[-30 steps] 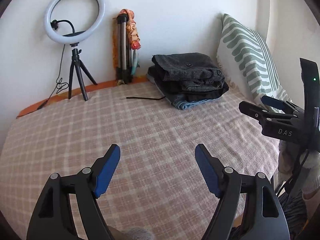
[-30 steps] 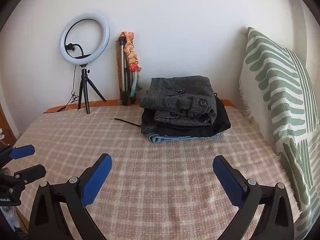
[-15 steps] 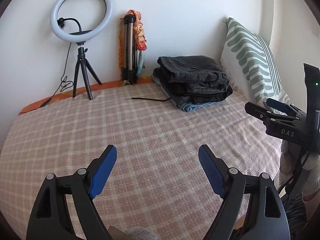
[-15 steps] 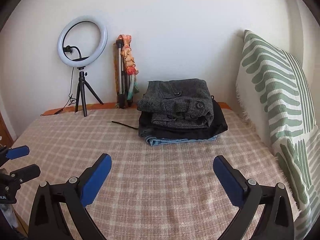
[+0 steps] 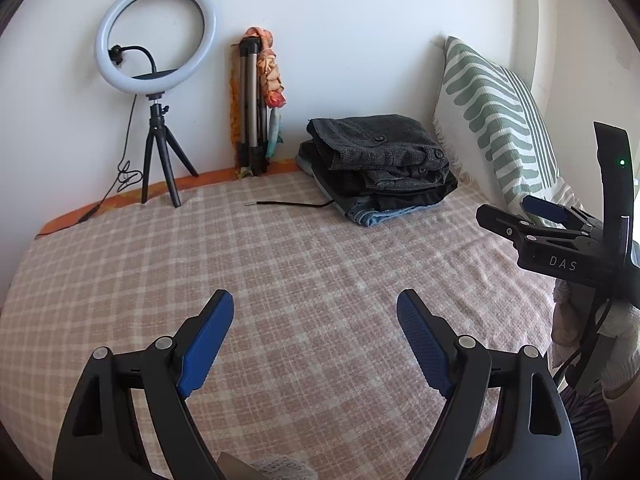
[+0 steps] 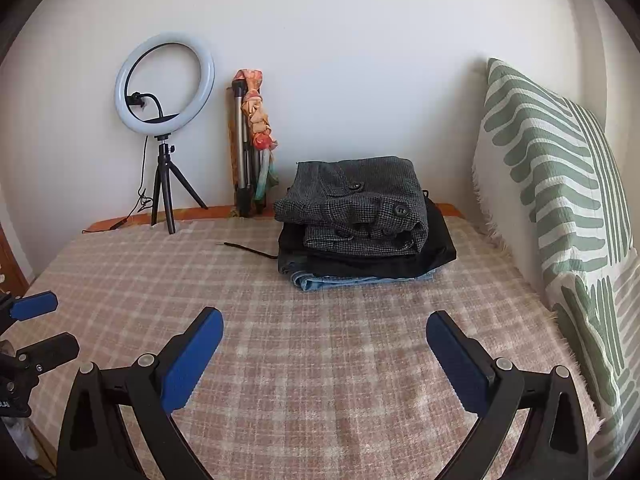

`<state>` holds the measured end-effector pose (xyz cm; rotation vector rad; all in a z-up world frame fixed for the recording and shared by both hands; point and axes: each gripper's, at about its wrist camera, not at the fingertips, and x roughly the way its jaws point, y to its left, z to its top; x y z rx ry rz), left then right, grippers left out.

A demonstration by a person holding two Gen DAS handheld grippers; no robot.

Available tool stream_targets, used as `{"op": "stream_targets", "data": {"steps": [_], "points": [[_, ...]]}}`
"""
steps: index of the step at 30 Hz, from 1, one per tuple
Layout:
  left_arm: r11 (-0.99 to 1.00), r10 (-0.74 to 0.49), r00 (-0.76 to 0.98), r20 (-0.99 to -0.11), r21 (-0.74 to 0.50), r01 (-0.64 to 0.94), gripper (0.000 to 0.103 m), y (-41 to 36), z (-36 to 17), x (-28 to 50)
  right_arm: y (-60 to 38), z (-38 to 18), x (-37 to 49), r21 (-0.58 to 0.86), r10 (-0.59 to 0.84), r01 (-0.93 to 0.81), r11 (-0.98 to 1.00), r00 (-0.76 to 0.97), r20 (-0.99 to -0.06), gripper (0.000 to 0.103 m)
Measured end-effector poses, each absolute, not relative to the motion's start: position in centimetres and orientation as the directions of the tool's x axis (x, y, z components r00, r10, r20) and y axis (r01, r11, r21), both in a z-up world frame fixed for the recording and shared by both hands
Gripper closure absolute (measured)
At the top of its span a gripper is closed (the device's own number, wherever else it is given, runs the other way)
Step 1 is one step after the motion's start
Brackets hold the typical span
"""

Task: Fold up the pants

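Pants (image 6: 352, 216) sit folded in a stack at the far side of the checked bedspread (image 6: 320, 360), grey pair on top, near the striped pillow (image 6: 560, 200). Left gripper (image 5: 315, 308) and right gripper (image 6: 324, 326) both hover with jaws wide apart and empty. Folding looks finished, or a fresh pair must be fetched; none shows, though the near edge is hidden. Compared with a second ago, the stack sits unchanged.

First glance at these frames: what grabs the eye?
The stack of folded pants, grey houndstooth on top, sits at the far side of the checked blanket, beside the green-striped pillow. A ring light on a small tripod stands at the back left. Both grippers, left and right, are open and empty over bare blanket.
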<state>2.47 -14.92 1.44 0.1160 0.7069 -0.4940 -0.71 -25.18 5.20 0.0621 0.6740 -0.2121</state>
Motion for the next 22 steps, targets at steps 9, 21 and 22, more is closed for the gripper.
{"op": "stream_targets", "data": {"steps": [9, 21, 22], "points": [[0.879, -0.392, 0.658, -0.643, -0.05, 0.475, 0.019, -15.1, 1.58, 2.31, -25.12, 5.18, -0.71, -0.001, -0.166, 0.213, 0.977, 0.76, -0.629, 0.0], [0.881, -0.393, 0.671, -0.629, -0.049, 0.47, 0.019, -14.96, 1.72, 2.25, -25.21, 4.86, -0.44, 0.008, -0.147, 0.198, 0.98, 0.756, -0.638, 0.0], [0.881, -0.394, 0.669, -0.63, -0.052, 0.47, 0.019, -14.93, 1.73, 2.28, -25.2, 4.85, -0.45, 0.007, -0.149, 0.199, 0.98, 0.755, -0.638, 0.0]]}}
